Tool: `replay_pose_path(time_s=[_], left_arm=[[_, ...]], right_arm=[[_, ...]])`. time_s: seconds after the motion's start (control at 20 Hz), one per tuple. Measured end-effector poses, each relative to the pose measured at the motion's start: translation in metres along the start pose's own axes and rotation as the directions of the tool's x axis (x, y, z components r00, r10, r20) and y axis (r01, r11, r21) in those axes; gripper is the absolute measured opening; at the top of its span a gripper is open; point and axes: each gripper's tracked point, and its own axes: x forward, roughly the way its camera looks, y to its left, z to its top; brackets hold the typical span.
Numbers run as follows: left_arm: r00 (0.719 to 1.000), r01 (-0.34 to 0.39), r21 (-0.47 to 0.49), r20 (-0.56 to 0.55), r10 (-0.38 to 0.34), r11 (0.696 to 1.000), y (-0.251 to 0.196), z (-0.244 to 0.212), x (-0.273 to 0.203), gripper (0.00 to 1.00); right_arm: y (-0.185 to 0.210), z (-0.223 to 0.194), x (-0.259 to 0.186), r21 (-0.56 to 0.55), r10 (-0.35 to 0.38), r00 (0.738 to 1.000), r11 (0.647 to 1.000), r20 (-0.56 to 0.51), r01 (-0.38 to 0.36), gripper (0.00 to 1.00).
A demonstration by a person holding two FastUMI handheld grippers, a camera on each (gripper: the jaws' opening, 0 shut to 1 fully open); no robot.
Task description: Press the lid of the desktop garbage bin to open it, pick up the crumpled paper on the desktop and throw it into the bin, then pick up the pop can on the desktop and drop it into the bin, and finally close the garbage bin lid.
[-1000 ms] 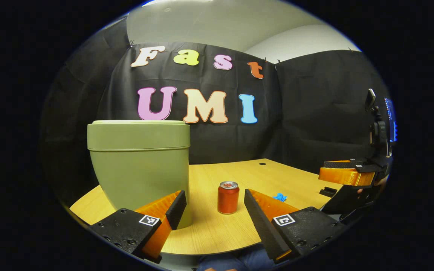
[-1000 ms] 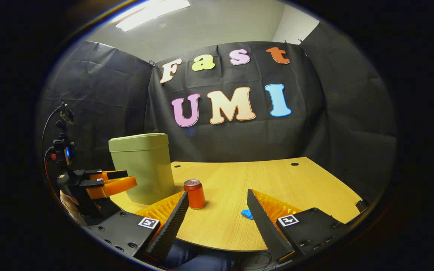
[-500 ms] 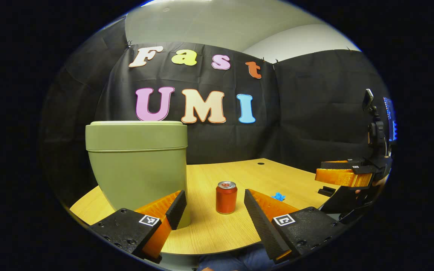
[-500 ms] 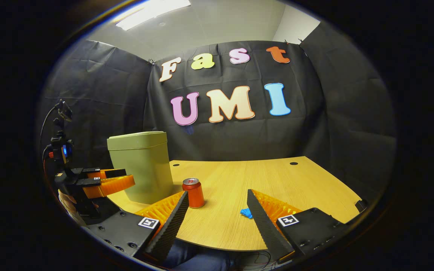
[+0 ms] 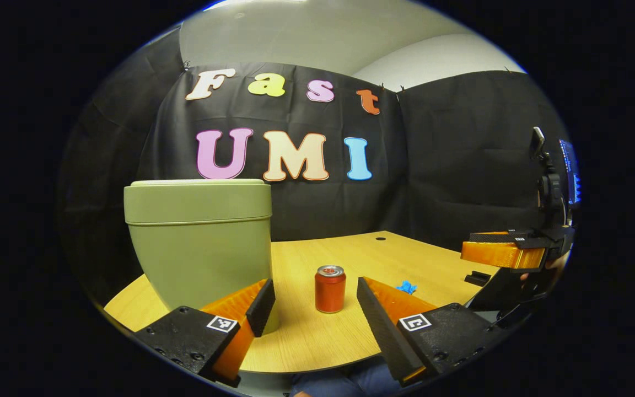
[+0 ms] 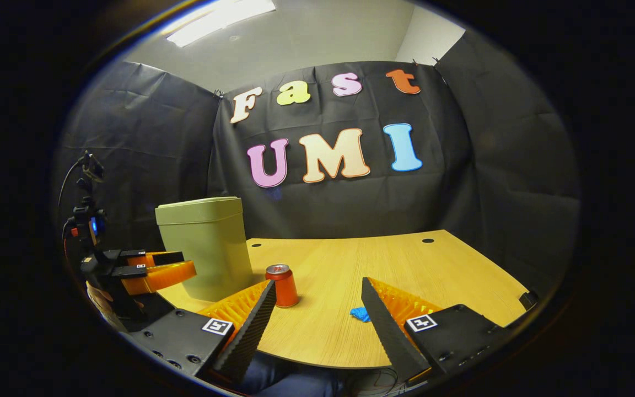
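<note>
Left gripper point(image 5: 312, 300) sat low at the near table edge, jaws spread wide, nothing between them. Past its fingertips the pop can point(image 5: 330, 288) stood upright on the wooden table point(image 5: 317, 342), in line with the gap but apart from both fingers. The left finger overlapped the base of the green garbage bin point(image 5: 199, 242) in the left gripper view (contact could not be told). Bin lid point(image 5: 197, 183) was down, closed. Crumpled paper point(image 5: 407, 286), a small blue wad, lay on the table right of the can and a bit farther back, well apart from the bin.

Right gripper point(image 6: 317, 306) was also at the near edge, jaws wide, holding nothing. In the right gripper view the crumpled paper point(image 6: 360, 314) lay just beside the inner face of its right finger; touching or not could not be told. Pop can point(image 6: 282, 284) stood near the left fingertip, and the garbage bin point(image 6: 204, 245) stood behind and left of it.

Each gripper showed at the side of the other's view: the right gripper point(image 5: 502, 255) off to the right, the left gripper point(image 6: 152, 270) off to the left, in front of the bin. Black cloth wall point(image 6: 350, 204) closed the back.
</note>
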Motion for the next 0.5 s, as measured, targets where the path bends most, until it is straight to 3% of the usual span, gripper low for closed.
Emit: replay_pose_path(time_s=[0.15,0.25,0.45,0.5], left_arm=[[1.0,-0.009,0.003,-0.004,0.009,1.0,0.0026,-0.0008,-0.0002,0.88],[1.0,-0.012,0.003,-0.008,0.012,1.0,0.0031,-0.0015,-0.0004,0.77],[0.999,-0.033,-0.007,-0.02,0.033,0.999,0.0091,-0.0065,0.0031,0.34],[0.999,-0.033,-0.012,-0.024,0.032,0.999,0.0102,-0.0072,0.0041,0.31]], right_arm=[[-0.0002,-0.0008,0.0003,0.002,0.003,1.0,1.0,-0.001,-0.003,0.98],[0.0012,-0.0017,0.0015,0.004,0.011,1.0,1.0,-0.007,-0.011,0.98],[0.0042,-0.0028,0.0009,-0.004,0.021,1.0,1.0,-0.01,-0.021,0.98],[0.0051,-0.0028,0.0007,-0.004,0.024,1.0,1.0,-0.011,-0.024,0.98]])
